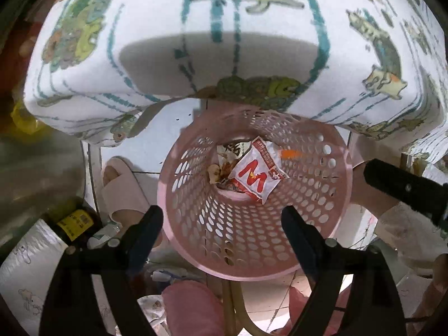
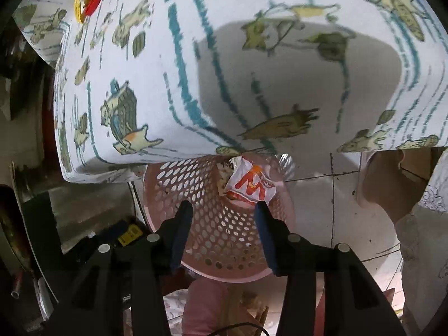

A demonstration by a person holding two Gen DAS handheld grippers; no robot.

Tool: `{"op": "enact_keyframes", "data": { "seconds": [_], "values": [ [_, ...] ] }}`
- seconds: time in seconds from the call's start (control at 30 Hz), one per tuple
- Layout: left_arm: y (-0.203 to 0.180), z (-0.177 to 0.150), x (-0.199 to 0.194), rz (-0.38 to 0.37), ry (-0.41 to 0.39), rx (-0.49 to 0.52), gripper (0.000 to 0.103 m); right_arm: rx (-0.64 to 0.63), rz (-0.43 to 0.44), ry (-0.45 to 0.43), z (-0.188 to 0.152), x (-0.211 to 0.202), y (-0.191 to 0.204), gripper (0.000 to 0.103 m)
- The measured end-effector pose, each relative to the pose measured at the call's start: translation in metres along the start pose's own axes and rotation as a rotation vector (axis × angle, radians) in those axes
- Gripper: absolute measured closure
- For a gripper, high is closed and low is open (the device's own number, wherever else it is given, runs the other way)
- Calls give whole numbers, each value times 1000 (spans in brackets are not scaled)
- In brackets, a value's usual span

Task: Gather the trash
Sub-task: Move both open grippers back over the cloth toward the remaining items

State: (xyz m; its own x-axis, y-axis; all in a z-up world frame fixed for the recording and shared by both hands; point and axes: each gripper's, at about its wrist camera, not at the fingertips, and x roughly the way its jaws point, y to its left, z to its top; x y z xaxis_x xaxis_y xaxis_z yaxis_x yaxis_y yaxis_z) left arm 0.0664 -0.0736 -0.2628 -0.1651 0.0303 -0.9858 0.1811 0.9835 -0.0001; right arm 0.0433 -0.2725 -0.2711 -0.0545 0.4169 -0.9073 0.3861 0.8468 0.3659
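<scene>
A pink perforated waste basket (image 1: 280, 238) stands on the floor below the table edge. At its bottom lie a white and red wrapper with an "M" (image 1: 256, 176) and other crumpled wrappers (image 1: 224, 165). My left gripper (image 1: 222, 219) is open and empty, above the basket's near rim. The basket also shows in the right wrist view (image 2: 224, 235), with the "M" wrapper (image 2: 252, 186) inside. My right gripper (image 2: 222, 210) is open and empty above the basket. One of its fingers (image 1: 403, 187) shows in the left wrist view at right.
A table with a white cartoon-print cloth (image 1: 252, 14) overhangs the basket's far side. Small red and yellow items (image 2: 86, 7) lie on the cloth at far left. A foot in a beige slipper (image 1: 123, 187) and a dark bottle with a yellow label (image 1: 74, 224) are left of the basket.
</scene>
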Motion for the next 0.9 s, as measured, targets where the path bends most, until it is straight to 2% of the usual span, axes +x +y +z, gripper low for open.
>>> {"op": "enact_keyframes", "data": {
  "seconds": [0.07, 0.27, 0.57, 0.73, 0.83, 0.9],
  "values": [
    [-1, 0, -12, 18, -37, 11, 18, 4, 6, -25, 0, -11, 1, 54],
    [-5, -4, -71, 73, -240, 61, 18, -95, 7, -159, -3, -57, 23, 54],
    [3, -16, -165, 86, -635, 27, 18, -312, -153, -479, -18, -121, 68, 54],
    [11, -32, -207, 105, -877, -22, 10, -352, -167, -598, -26, -145, 82, 54],
    [11, -43, -226, 116, -992, -22, 0, -390, -204, -662, -34, -153, 87, 54],
    [10, -48, -234, 117, -1047, -10, 0, -413, -237, -712, -40, -160, 90, 54]
  ]
}}
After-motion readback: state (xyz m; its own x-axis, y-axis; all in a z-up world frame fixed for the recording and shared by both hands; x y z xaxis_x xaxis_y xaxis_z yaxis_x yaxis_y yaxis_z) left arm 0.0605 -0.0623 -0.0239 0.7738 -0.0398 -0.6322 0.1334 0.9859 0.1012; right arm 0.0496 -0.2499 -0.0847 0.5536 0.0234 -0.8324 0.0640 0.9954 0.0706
